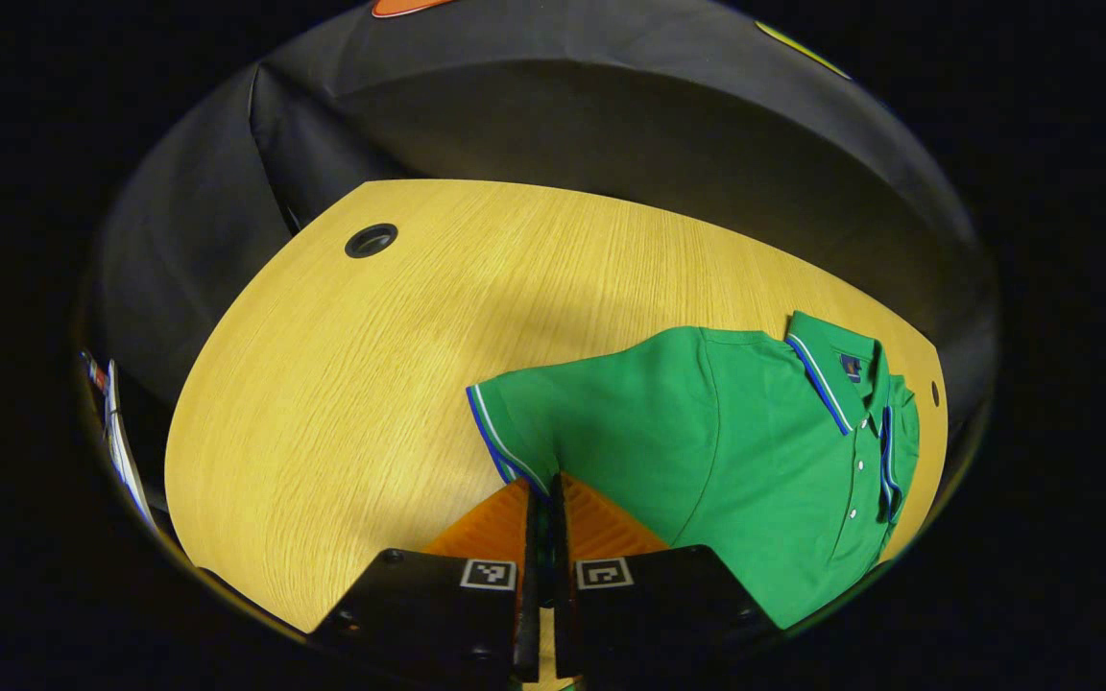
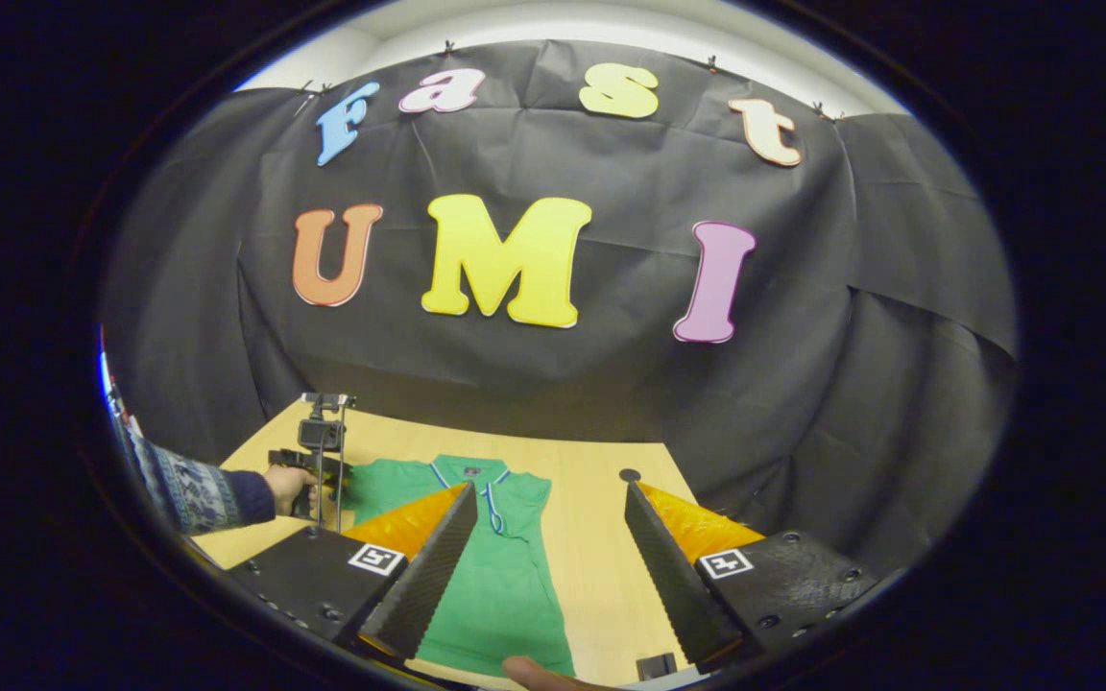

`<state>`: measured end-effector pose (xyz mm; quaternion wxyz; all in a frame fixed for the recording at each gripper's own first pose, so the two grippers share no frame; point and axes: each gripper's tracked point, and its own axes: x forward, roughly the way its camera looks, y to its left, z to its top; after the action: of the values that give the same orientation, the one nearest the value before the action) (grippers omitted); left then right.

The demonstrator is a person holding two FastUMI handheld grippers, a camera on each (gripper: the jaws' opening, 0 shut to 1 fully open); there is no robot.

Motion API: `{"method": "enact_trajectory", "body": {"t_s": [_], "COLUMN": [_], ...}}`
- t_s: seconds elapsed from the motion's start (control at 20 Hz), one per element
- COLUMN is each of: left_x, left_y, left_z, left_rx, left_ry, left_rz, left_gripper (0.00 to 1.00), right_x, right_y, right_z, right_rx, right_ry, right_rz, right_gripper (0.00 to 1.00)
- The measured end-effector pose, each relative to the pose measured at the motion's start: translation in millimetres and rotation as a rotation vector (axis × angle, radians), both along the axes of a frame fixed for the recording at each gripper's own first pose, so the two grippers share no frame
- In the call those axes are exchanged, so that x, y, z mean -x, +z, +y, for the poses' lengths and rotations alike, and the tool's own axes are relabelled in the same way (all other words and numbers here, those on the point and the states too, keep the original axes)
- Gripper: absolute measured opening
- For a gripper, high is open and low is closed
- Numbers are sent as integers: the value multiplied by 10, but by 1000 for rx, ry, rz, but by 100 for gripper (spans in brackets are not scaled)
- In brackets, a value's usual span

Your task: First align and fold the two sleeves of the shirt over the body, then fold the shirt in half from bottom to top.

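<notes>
Green short-sleeved polo shirt (image 1: 707,451) lies flat on the pale wooden bench (image 1: 342,384). Left tool (image 1: 541,499) pinches the sleeve cuff (image 1: 500,441); right tool (image 2: 543,566) hovers wide open, empty. Risk: thin grip slipping mid-fold, misaligning the sleeve

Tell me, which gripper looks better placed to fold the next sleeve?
Probably the left gripper: it is shut at the striped cuff of the shirt's spread sleeve. The right gripper is open, above the shirt, gripping nothing.
</notes>
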<state>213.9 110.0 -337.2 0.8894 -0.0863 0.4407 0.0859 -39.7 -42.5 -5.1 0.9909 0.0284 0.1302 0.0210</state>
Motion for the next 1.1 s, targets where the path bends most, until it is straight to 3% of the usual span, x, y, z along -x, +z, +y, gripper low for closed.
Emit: {"method": "enact_trajectory", "body": {"t_s": [0.4,0.7,0.85,0.95,1.0,1.05,1.1], "left_x": [-150,-129,-141,-109,-100,-56,-52], "left_y": [511,551,523,525,547,598,668], "left_z": [-335,-1070,-1297,-1507,-1648,-1749,-1790], "left_rx": [-187,-205,-250,-222,-185,-162,-153], "left_ry": [-158,-284,-307,-336,-356,-367,-365], "left_rz": [-70,-46,-37,-34,-47,-61,-82], "left_gripper": [6,6,7,13,26,18,31], "right_x": [-138,-160,-136,-132,-127,-122,-140], "right_y": [-144,-293,-365,-389,-405,-417,-448], "right_z": [-39,-191,-272,-349,-385,-413,-437], "right_rx": [-46,-74,-79,-73,-74,-79,-86], "right_ry": [11,-10,-17,-26,-30,-32,-33], "right_rz": [30,53,60,57,55,56,59], "right_gripper": [96,95,95,95,95,95,95]}}
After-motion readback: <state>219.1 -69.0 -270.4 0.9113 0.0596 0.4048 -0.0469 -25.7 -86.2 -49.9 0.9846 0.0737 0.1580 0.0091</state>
